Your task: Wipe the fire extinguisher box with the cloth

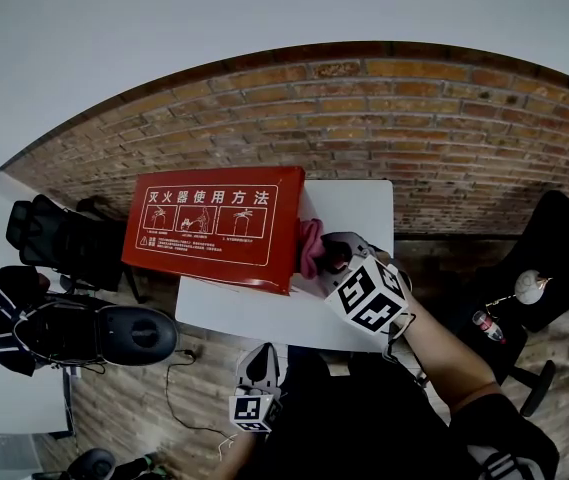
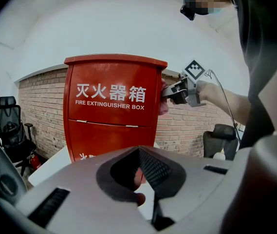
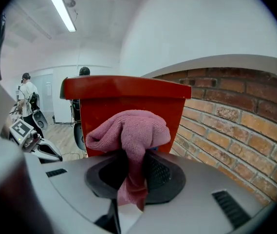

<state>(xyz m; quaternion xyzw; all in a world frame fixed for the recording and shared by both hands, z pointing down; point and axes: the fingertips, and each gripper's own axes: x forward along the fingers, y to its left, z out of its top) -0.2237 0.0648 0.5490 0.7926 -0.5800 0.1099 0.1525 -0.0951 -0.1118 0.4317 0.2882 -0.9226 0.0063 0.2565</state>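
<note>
Head view: red box (image 1: 214, 226) standing on the white counter (image 1: 354, 203) by the brick wall, white printed panels on the face turned up at us. Right tongs (image 1: 334, 258) have the pink cloth (image 1: 310, 248) up against the box's right side, near the top. Left tongs (image 1: 261, 363) hang low, well short of the counter.

Left gripper view: tongs drawn together, nothing between them. The box rises tall ahead, glossy red with white lettering and a seam across the front. It looks like stiff, slick sheet metal, and tall enough that a hard shove up high might rock it. This free gripper could steady the far side.

Right gripper view: tongs clamped on the cloth at a fold, a soft wad bulging past the tips and a tail drooping below. It's limp, light terry, likely to bunch. That wad should meet the paint before the tongs do.
</note>
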